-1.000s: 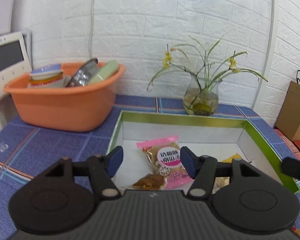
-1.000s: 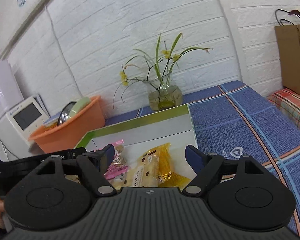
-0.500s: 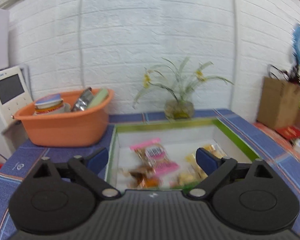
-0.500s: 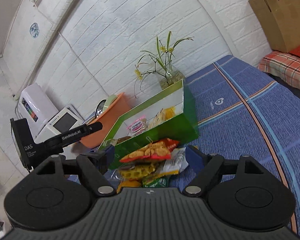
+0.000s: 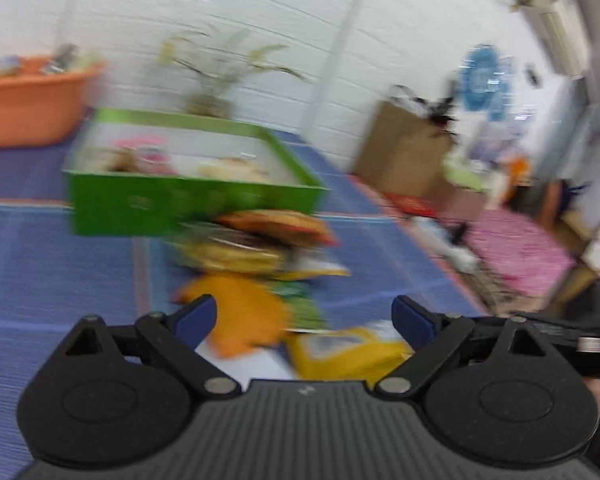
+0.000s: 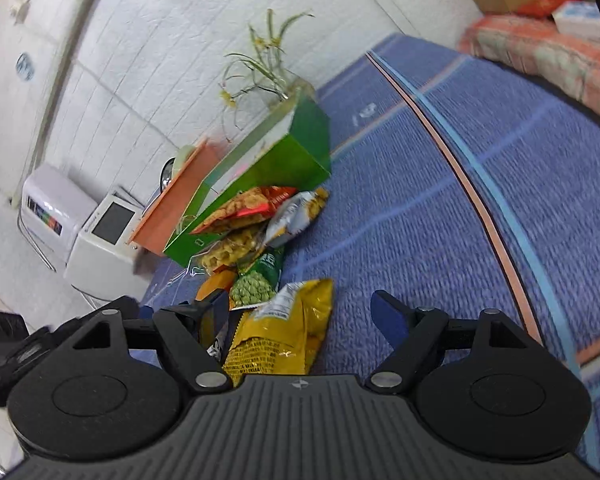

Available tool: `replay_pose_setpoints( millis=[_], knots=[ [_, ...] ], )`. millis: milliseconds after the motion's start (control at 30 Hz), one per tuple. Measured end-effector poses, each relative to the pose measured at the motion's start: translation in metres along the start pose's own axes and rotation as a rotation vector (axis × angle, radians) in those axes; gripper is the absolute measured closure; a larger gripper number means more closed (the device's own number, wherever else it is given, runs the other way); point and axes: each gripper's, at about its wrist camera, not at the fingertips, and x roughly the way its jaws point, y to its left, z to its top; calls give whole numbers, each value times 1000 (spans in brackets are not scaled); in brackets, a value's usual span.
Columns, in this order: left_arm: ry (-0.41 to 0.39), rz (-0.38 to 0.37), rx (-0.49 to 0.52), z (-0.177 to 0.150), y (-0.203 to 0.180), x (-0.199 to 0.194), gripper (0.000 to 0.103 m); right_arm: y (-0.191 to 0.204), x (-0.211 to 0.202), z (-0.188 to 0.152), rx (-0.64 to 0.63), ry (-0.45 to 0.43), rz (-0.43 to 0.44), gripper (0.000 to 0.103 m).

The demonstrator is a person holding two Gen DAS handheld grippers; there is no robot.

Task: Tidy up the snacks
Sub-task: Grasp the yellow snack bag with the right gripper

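A green box (image 5: 187, 196) with wrapped snacks inside stands on the blue tablecloth. In front of it lies a loose pile of packets: a red-orange one (image 6: 247, 204), a silver one (image 6: 300, 212), a green pea packet (image 6: 255, 284), an orange one (image 5: 243, 320) and a yellow one (image 6: 283, 332). My left gripper (image 5: 304, 320) is open above the orange and yellow packets, gripping nothing; this view is blurred. My right gripper (image 6: 300, 316) is open too. The yellow packet lies between its fingers, and the pads do not press on it.
An orange basin (image 5: 27, 96) of dishes and a glass vase with a plant (image 5: 211, 96) stand behind the box by the white brick wall. A white appliance (image 6: 99, 240) sits at the left, a brown paper bag (image 5: 400, 152) at the right.
Both grippers have drawn back from over the box to the packets in front of it. The left jaws have widened and its view swung right. The right view has rolled.
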Motion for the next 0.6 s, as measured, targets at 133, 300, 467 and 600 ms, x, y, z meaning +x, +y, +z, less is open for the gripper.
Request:
replay_pose_setpoints(
  millis=[133,300,467,600],
  knots=[
    [107,69,58,-15,-17,38,10,-1,7,-2,33,50,36,0],
    [116,3,82,-24,-24,43,10,6,24,2,7,87,58,0],
    [227,-54,61,-29,-29,51,10,5,31,3,-28,133,54,24],
    [224,25,144,-36,-39,62,10,-1,29,3,-25,132,71,25]
  ],
)
